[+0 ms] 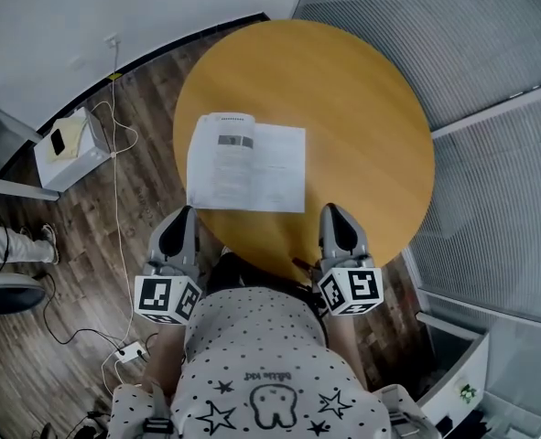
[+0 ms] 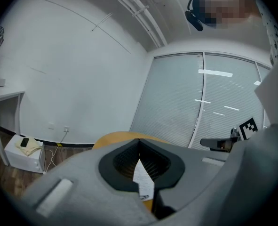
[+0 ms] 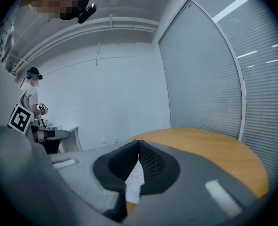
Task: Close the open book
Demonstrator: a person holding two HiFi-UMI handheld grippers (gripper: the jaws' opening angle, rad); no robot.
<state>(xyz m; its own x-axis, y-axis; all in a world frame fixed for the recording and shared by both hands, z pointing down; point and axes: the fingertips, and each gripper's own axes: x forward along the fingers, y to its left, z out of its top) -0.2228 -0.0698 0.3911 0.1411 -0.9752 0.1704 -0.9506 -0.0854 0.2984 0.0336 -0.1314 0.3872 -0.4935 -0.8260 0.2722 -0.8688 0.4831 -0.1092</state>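
An open book (image 1: 247, 163) with white printed pages lies flat on the left half of the round wooden table (image 1: 362, 108). My left gripper (image 1: 184, 212) hovers at the table's near edge, just short of the book's near left corner. My right gripper (image 1: 333, 210) is over the near edge, to the right of the book's near right corner. Neither touches the book. In the left gripper view the gripper (image 2: 139, 141) has its jaws shut and empty, with a strip of the book (image 2: 144, 182) showing behind them. In the right gripper view the gripper (image 3: 139, 142) likewise looks shut, and the book (image 3: 135, 182) lies beyond.
A small white cabinet (image 1: 70, 148) stands on the wood floor left of the table, with cables and a power strip (image 1: 129, 350) nearby. Blinds (image 1: 490, 53) close off the right side. Another person (image 3: 31, 94) stands by a desk at the far left.
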